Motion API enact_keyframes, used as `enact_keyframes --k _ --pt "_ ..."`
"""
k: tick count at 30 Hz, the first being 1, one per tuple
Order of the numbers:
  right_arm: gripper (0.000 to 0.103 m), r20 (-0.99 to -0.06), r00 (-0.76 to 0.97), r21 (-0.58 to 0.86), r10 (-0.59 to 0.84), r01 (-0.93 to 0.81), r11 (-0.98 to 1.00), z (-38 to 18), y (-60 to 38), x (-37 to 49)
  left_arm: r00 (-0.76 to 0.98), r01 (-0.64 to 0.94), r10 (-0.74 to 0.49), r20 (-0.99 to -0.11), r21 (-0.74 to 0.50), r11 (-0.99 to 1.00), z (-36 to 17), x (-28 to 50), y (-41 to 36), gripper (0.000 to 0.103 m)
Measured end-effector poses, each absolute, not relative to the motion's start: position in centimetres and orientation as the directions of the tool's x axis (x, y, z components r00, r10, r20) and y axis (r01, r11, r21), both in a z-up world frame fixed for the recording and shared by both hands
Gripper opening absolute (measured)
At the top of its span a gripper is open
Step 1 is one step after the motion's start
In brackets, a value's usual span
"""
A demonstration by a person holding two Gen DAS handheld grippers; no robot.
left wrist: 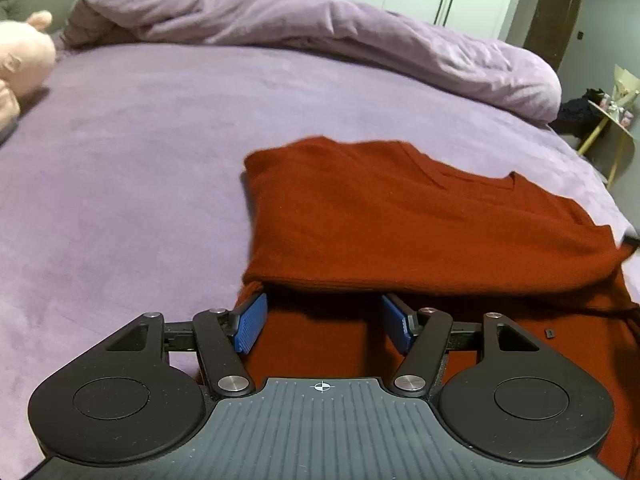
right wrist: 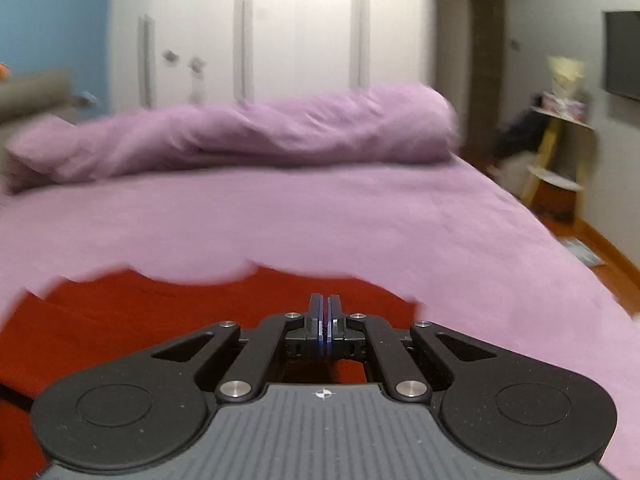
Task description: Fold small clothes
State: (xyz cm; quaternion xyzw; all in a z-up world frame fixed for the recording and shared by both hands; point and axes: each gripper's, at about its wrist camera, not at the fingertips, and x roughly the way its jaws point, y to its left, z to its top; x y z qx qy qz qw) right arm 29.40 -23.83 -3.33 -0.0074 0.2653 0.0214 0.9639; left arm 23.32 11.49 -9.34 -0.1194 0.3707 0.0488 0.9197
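Observation:
A rust-red sweater (left wrist: 400, 224) lies partly folded on the purple bedsheet (left wrist: 140, 160). In the left wrist view its upper layer overhangs the tips of my left gripper (left wrist: 324, 322), which is open with blue pads (left wrist: 252, 324) spread wide over the lower red layer. In the right wrist view the sweater (right wrist: 160, 312) lies under and ahead of my right gripper (right wrist: 325, 320). Its blue pads are pressed together; I cannot see any cloth between them. This view is blurred.
A rolled purple duvet (left wrist: 320, 36) lies along the far side of the bed. A pink plush toy (left wrist: 22, 64) sits at the far left. A yellow side table (right wrist: 560, 160) stands beyond the right bed edge, white wardrobes (right wrist: 280, 40) behind.

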Motion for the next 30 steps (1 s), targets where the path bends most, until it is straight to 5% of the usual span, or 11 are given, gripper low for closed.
enact_keyframes --k 3,6,9,11,14,15,19,23,27,30 --pt "0.001 -0.629 0.775 0.091 0.068 -0.014 0.996 -6.2 -25.9 30.9 0.713 -0.167 0.004 -0.701 -0.165 0.972 -9.0 23.3 11.2 0.068" --pt "0.005 -0.651 0.74 0.266 0.169 0.013 0.964 -7.6 -27.9 31.1 0.703 -0.149 0.002 -0.711 -0.145 0.978 -8.5 23.0 11.1 0.068" --pt "0.035 -0.621 0.736 0.428 0.27 0.03 0.903 -8.0 -29.3 31.4 0.702 -0.132 -0.001 -0.712 -0.132 0.982 -7.6 22.6 11.1 0.068" --pt "0.04 -0.605 0.728 0.48 0.322 0.01 0.877 -8.3 -29.0 31.6 0.713 -0.117 -0.003 -0.701 -0.124 0.985 -6.9 22.4 10.9 0.068" --pt "0.028 -0.625 0.718 0.414 0.308 -0.03 0.91 -8.3 -27.5 32.5 0.726 -0.108 -0.007 -0.688 -0.123 0.987 -6.1 23.1 10.6 0.07" --pt "0.009 -0.634 0.714 0.377 0.297 -0.049 0.925 -8.0 -26.7 32.6 0.727 -0.112 -0.003 -0.686 -0.123 0.986 -6.0 23.5 10.5 0.07" --pt "0.007 -0.579 0.793 0.121 0.19 -0.147 0.982 -5.9 -23.6 31.9 0.74 -0.135 0.021 -0.673 -0.118 0.984 -5.8 25.4 10.2 0.07" --pt "0.007 -0.447 0.893 -0.19 -0.044 -0.047 0.981 -5.3 -21.5 31.2 0.735 -0.143 0.046 -0.676 -0.088 0.986 -6.5 27.3 9.5 0.069" --pt "0.017 -0.567 0.813 -0.212 -0.133 0.013 0.977 -7.0 -21.4 32.7 0.732 -0.151 0.05 -0.679 -0.091 0.984 -7.2 28.0 9.3 0.069" --pt "0.023 -0.52 0.846 -0.082 -0.119 0.09 0.993 -6.3 -21.4 31.2 0.746 -0.156 0.035 -0.665 -0.124 0.98 -7.6 28.9 8.8 0.069"
